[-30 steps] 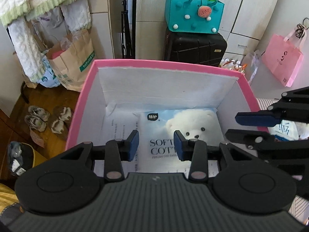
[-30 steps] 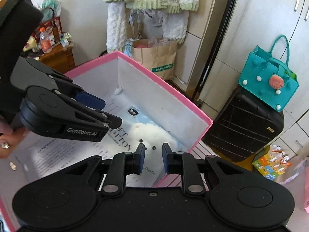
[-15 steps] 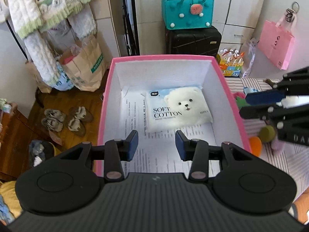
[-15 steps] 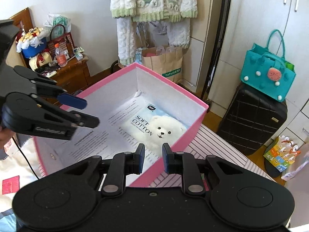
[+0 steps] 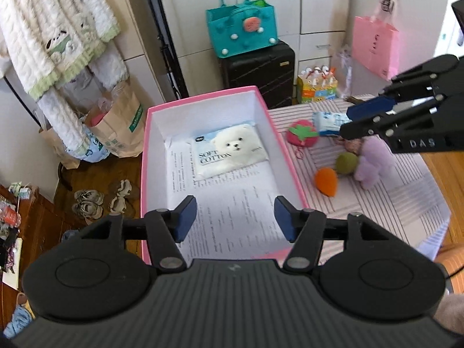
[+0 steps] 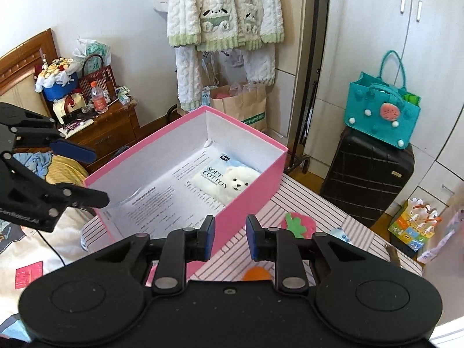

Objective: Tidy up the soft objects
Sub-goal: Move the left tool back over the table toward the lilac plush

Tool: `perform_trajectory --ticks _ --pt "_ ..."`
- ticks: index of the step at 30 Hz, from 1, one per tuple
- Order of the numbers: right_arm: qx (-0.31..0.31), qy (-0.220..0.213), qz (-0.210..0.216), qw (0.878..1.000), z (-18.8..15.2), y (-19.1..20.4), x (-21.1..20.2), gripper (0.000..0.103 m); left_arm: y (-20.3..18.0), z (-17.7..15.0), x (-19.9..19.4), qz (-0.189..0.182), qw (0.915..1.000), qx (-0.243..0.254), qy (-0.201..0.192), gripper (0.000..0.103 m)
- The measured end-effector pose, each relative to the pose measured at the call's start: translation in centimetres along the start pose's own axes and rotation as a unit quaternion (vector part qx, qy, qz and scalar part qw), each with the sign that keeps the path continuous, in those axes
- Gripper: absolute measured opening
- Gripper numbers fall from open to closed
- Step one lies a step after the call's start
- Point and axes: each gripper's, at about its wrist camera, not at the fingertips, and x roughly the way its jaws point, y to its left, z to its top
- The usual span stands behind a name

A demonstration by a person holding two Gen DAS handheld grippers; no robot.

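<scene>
A pink box (image 5: 290, 171) (image 6: 252, 200) with white walls stands on the striped cloth. A tissue pack with a white bear (image 5: 229, 150) (image 6: 226, 178) lies flat at its far end on a printed sheet. My left gripper (image 5: 235, 217) hangs above the box's near end, its jaws opening, nothing between them. My right gripper (image 6: 230, 236) is over the box's right rim, its jaws opening a little, empty. Right of the box lie a red strawberry toy (image 5: 301, 137) (image 6: 298, 223), a small blue tissue pack (image 5: 329, 120), a green ball (image 5: 346, 163), an orange carrot toy (image 5: 326, 181) and a purple plush (image 5: 371, 165).
A black suitcase (image 5: 261, 69) with a teal bag (image 5: 240, 32) stands behind the box. A brown paper bag (image 5: 121, 124) and hanging fleece clothes (image 6: 226, 14) are at the back left. A pink bag (image 5: 374, 46) hangs at the right. A wooden nightstand (image 6: 107, 127) is left.
Both grippers have risen and drawn back out of the box, so the whole box and the toys beside it show. The left jaws have spread much wider, the right jaws slightly.
</scene>
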Motion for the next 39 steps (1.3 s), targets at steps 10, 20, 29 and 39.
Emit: perform_trajectory --ticks 10,20,29,39 --pt "0.001 -0.005 0.0 1.0 -4.2 -0.2 -4.4 0.035 -4.0 -2.2 -4.0 -0.007 0.9985 0.052 -0.015 0.07" --pt "-0.001 -0.002 -0.007 1.0 -10.2 -0.5 -6.6 0.045 -7.9 -5.3 -5.6 -0.025 0.994 0.101 -0.031 0.077" --pt "0.024 0.002 -0.015 1.0 -15.7 -1.8 -6.9 0.053 -10.7 -7.2 -3.7 -0.043 0.9906 0.129 -0.012 0.078" --pt "0.04 0.003 -0.018 0.999 -20.0 -3.7 -5.0 0.062 -14.2 -9.1 -2.0 -0.088 0.9818 0.167 -0.02 0.081"
